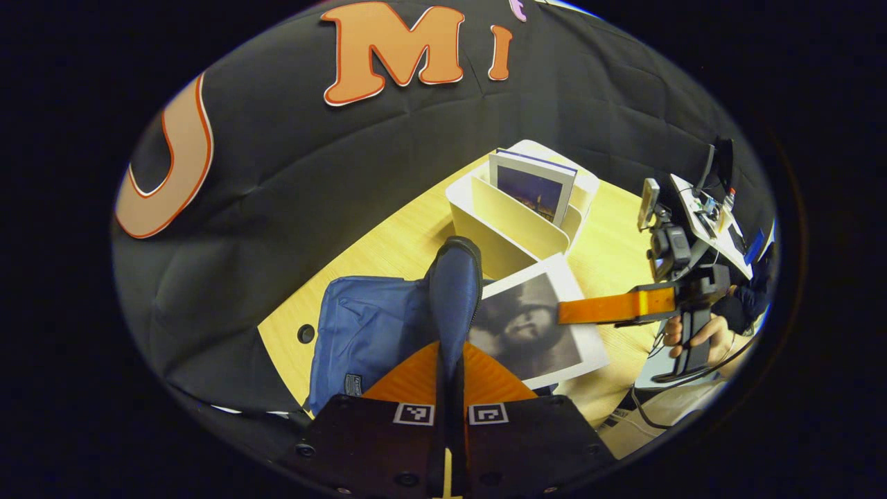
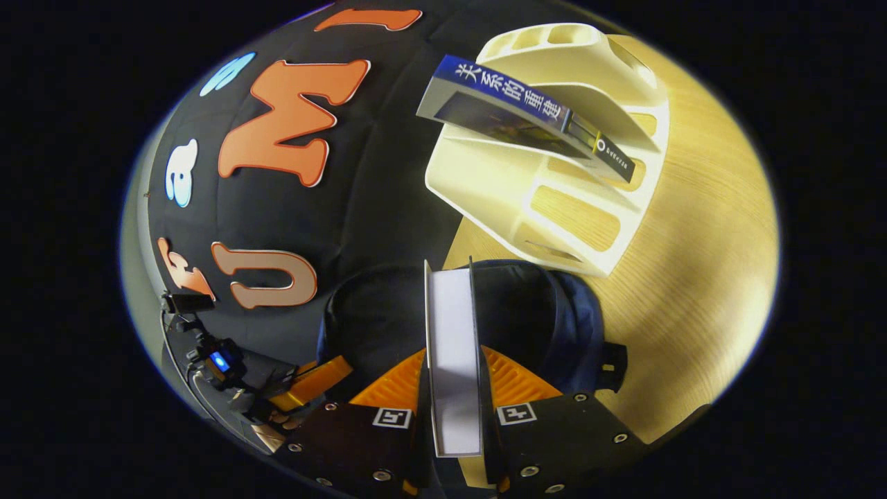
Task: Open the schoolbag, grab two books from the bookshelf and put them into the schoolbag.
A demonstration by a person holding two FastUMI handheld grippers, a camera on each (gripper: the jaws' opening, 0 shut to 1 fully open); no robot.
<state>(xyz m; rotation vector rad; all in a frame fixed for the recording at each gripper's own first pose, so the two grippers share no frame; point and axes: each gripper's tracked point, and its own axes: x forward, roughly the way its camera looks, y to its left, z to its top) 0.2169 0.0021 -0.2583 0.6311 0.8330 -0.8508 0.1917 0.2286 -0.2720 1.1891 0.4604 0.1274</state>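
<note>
The blue schoolbag (image 1: 360, 326) lies on the wooden table. My left gripper (image 1: 452, 353) is shut on its raised dark-blue flap (image 1: 456, 291), holding the bag's mouth (image 2: 533, 305) open. My right gripper (image 2: 454, 360) is shut on a book, seen edge-on as white pages (image 2: 454, 346) just above the dark opening. In the left gripper view that book shows its grey portrait cover (image 1: 533, 326) beside the flap, with the right gripper (image 1: 565, 312) on its right edge. A second book with a blue spine (image 2: 520, 97) stands in the cream bookshelf (image 2: 527, 201).
The bookshelf (image 1: 513, 229) stands just behind the bag, near the black cloth wall. A hand (image 1: 693, 333) holds the right gripper at the table's right side. The left gripper (image 2: 326, 374) shows at the lower left of the right gripper view. Bare wood (image 2: 693, 242) lies right of the shelf.
</note>
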